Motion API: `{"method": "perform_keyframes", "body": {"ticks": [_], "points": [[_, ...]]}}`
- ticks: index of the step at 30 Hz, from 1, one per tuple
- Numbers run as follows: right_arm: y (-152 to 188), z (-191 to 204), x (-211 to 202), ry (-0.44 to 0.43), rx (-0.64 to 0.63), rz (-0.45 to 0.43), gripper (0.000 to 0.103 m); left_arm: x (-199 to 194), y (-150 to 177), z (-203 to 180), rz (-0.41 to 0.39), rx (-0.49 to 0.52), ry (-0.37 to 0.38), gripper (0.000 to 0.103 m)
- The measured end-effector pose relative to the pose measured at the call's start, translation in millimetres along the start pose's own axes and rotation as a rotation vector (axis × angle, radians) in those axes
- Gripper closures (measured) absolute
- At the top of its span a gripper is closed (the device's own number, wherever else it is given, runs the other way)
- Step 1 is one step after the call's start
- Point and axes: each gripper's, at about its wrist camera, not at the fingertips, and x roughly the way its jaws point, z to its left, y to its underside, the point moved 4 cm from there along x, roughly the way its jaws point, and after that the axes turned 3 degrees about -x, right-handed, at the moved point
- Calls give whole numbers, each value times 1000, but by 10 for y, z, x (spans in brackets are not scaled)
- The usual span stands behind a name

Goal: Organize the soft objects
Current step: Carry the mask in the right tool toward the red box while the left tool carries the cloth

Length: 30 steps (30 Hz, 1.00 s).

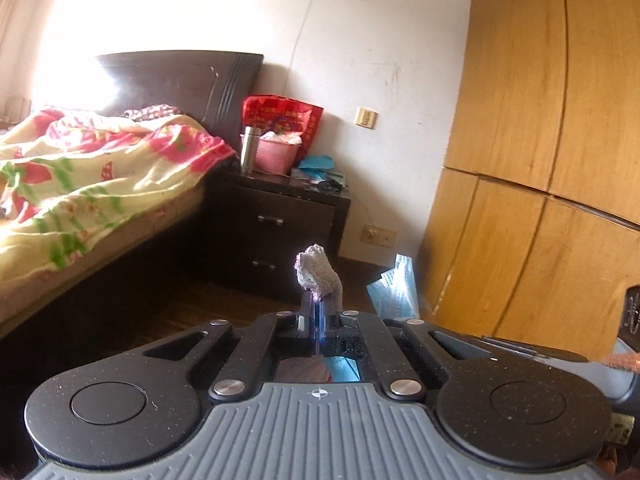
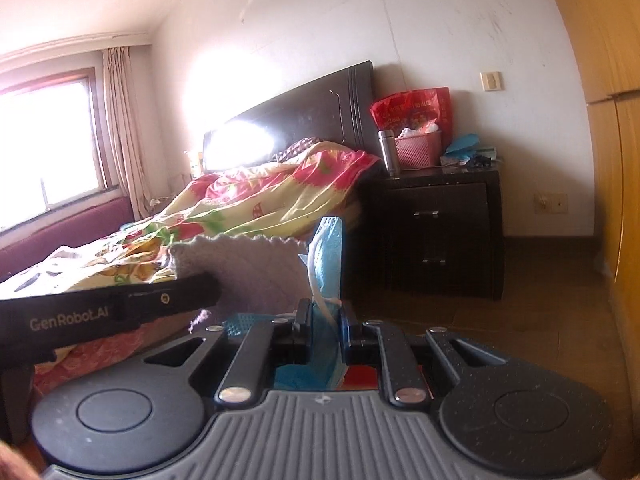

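My left gripper (image 1: 318, 304) is shut on a pale lilac knitted cloth (image 1: 318, 274), whose bunched end sticks up above the jaws. The same cloth shows wide and flat in the right wrist view (image 2: 256, 268), behind the left gripper's black body (image 2: 108, 312). My right gripper (image 2: 325, 312) is shut on a light blue face mask (image 2: 329, 256) with white ear loops, held upright. The mask also shows in the left wrist view (image 1: 394, 292), to the right of the cloth. Both grippers are raised in the air beside the bed.
A bed with a floral quilt (image 1: 80, 184) and dark headboard (image 2: 304, 116) is on the left. A dark nightstand (image 1: 280, 220) carries a pink basket (image 1: 276, 154), steel flask (image 1: 249, 148) and red bag (image 1: 280, 110). A wooden wardrobe (image 1: 540, 140) stands right. Dark wood floor lies below.
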Motion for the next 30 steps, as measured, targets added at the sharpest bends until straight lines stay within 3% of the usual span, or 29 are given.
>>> {"method": "perform_keyframes", "body": {"ticks": [6, 15, 30], "points": [[7, -161, 464, 59, -16, 40, 103, 415, -24, 160, 9, 5, -57, 103], [207, -311, 1099, 114, -44, 131, 103, 968, 278, 448, 97, -1, -154, 103], [770, -476, 1789, 175, -44, 315, 103, 1457, 687, 697, 228, -19, -240, 103]]}}
